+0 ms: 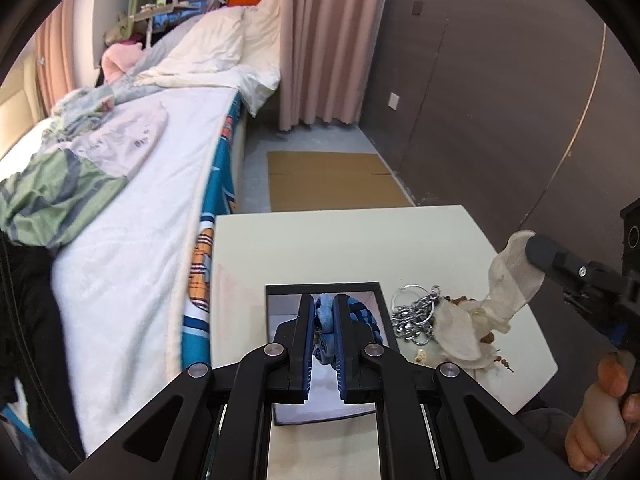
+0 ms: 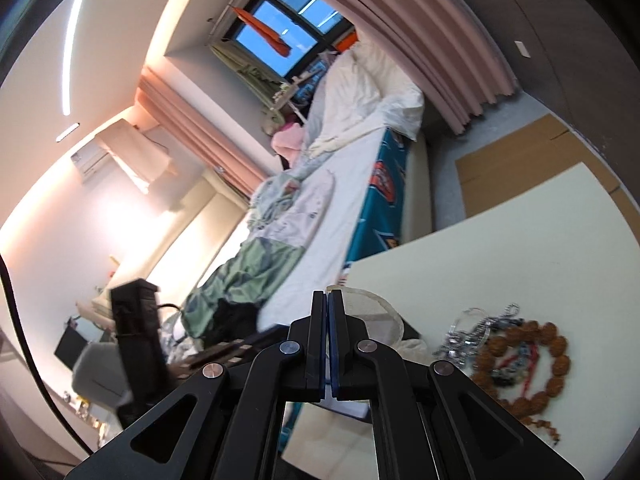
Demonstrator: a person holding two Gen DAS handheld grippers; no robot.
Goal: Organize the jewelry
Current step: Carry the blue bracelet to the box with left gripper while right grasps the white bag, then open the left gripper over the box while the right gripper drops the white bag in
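My left gripper [image 1: 323,300] is shut on a blue beaded bracelet [image 1: 326,316] and holds it over an open black-rimmed box [image 1: 280,292] on the cream table [image 1: 340,240]. A blue braided piece [image 1: 362,314] lies in the box. My right gripper [image 1: 534,248] comes in from the right, shut on a white mesh pouch [image 1: 512,276] that hangs down to the table. In the right wrist view, the right gripper [image 2: 329,296] pinches the pouch's edge [image 2: 372,312]. Silver chains and hoops [image 1: 416,310] lie beside the box. A brown bead bracelet [image 2: 532,364] lies on the table [image 2: 520,240].
A bed [image 1: 152,208] with clothes on it runs along the table's left side. Flattened cardboard [image 1: 332,180] lies on the floor beyond the table. A dark wall panel [image 1: 500,120] stands to the right and a pink curtain [image 1: 320,40] hangs at the back.
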